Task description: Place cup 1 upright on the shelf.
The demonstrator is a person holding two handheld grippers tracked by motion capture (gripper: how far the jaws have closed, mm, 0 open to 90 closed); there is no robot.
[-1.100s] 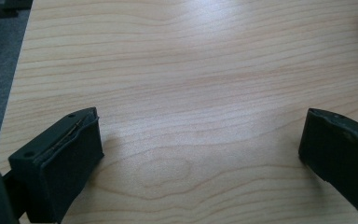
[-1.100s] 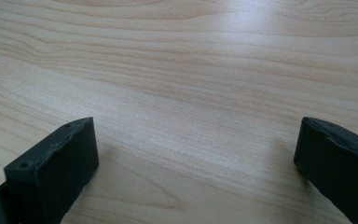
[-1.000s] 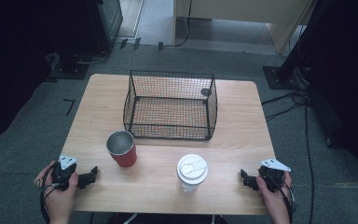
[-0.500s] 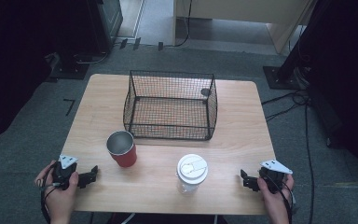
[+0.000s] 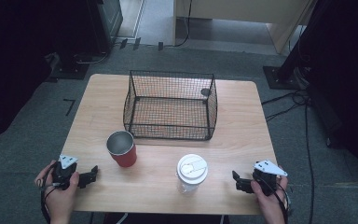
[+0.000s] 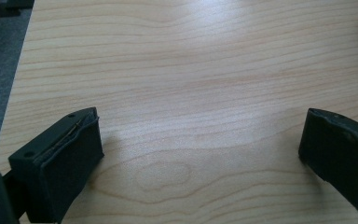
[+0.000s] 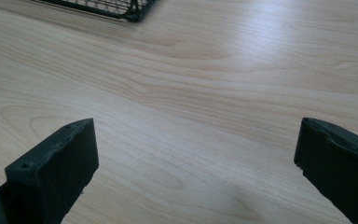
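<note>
On grey carpet, light wooden table (image 5: 98,93).

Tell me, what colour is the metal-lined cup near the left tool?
Red outside, the red metal-lined cup, clearest in the high view.

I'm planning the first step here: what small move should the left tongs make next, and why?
Probably ease the left tongs forward and right toward the red cup. Their jaws stand wide open over bare table, holding nothing, and the cup stands upright close ahead, apart from the wire basket.
</note>
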